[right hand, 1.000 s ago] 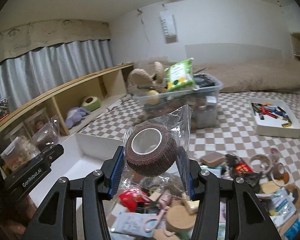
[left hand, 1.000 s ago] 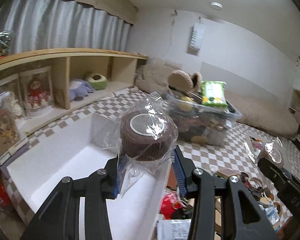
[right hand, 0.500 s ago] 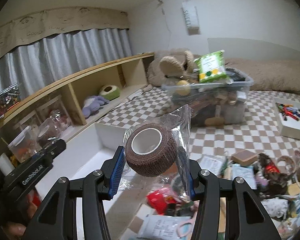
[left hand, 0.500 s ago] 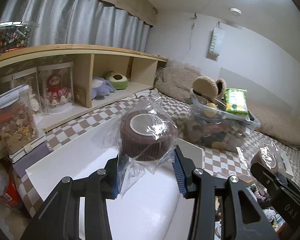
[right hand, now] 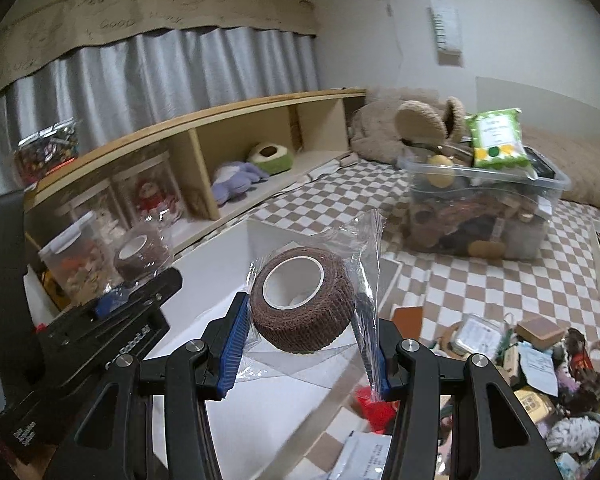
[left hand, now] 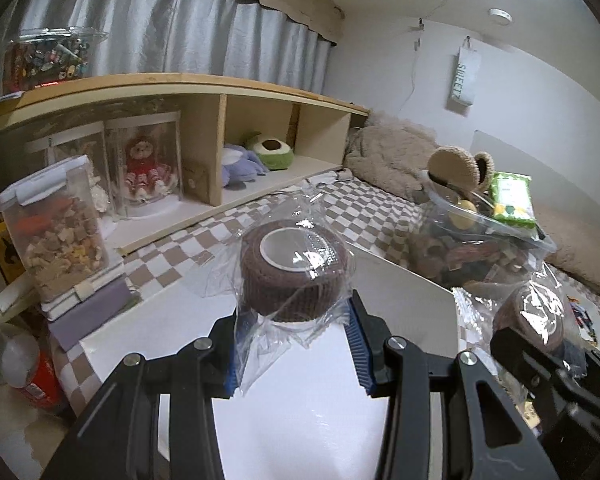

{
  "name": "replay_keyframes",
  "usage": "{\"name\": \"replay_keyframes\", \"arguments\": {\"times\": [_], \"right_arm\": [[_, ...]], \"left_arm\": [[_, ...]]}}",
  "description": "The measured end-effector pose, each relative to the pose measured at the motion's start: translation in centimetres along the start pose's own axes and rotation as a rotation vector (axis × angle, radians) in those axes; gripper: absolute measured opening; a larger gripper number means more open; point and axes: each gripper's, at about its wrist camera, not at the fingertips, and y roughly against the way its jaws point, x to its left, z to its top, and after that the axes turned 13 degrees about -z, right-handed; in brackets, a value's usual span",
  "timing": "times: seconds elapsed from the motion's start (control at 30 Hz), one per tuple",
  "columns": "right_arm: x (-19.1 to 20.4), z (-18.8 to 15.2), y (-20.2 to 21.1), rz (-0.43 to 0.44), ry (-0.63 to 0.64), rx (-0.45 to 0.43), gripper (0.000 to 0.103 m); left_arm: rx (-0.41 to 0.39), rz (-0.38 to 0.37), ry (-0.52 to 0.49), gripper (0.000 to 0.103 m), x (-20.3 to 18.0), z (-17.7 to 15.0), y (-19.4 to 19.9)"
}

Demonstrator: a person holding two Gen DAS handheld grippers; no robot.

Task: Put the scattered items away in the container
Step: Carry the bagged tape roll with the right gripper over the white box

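In the left wrist view, the left claw (left hand: 294,344) is clamped on a brown roll of elastic bandage in a clear plastic wrapper (left hand: 294,274). The roll stands with its white core facing up, and it hangs above the inside of the white rectangular open box (left hand: 300,420), which I take as the container. I judge the roll light and a little soft, so it can bend under pressure; the wrapper is thin, loose and slippery, so the blue pads should press on the round side of the roll and not only on the film. The far wall of the box is just behind the roll. At the right edge, the right claw (left hand: 532,344) appears with a second wrapped brown roll (left hand: 534,314).

In the right wrist view, the right claw (right hand: 300,344) is closed on that second wrapped brown roll (right hand: 304,304), which is tilted so the core faces the camera. It is over the right part of the white box (right hand: 260,396), near the right rim. The left claw (right hand: 112,304) is just beside it, on the left, so the 2 tools have little room between them. Right of the rim, scattered small items (right hand: 520,356) lie on the checkered floor covering (right hand: 440,280). The wooden shelf (right hand: 228,124) is well apart.
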Motion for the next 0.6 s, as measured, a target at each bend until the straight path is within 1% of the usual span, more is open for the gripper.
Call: {"name": "replay_keyframes", "arguments": {"times": [0.2,0.4,0.5,0.6], "right_arm": [[1.4,-0.7,-0.6,0.015,0.025,0.028,0.052],[2.2,-1.3,-1.8,0.046,0.031,0.078,0.052],[2.7,-1.8,-2.3,0.062,0.040,0.105,0.052],[3.0,-2.3,-2.8,0.070,0.037,0.128,0.052]], "left_arm": [[0.004,0.066,0.005,0.043,1.9,0.0,-0.2],[0.018,0.107,0.019,0.043,3.8,-0.3,-0.5],[0.032,0.109,0.016,0.043,4.2,-0.4,-0.9],[0.055,0.095,0.016,0.043,4.6,-0.6,-1.4]]}}
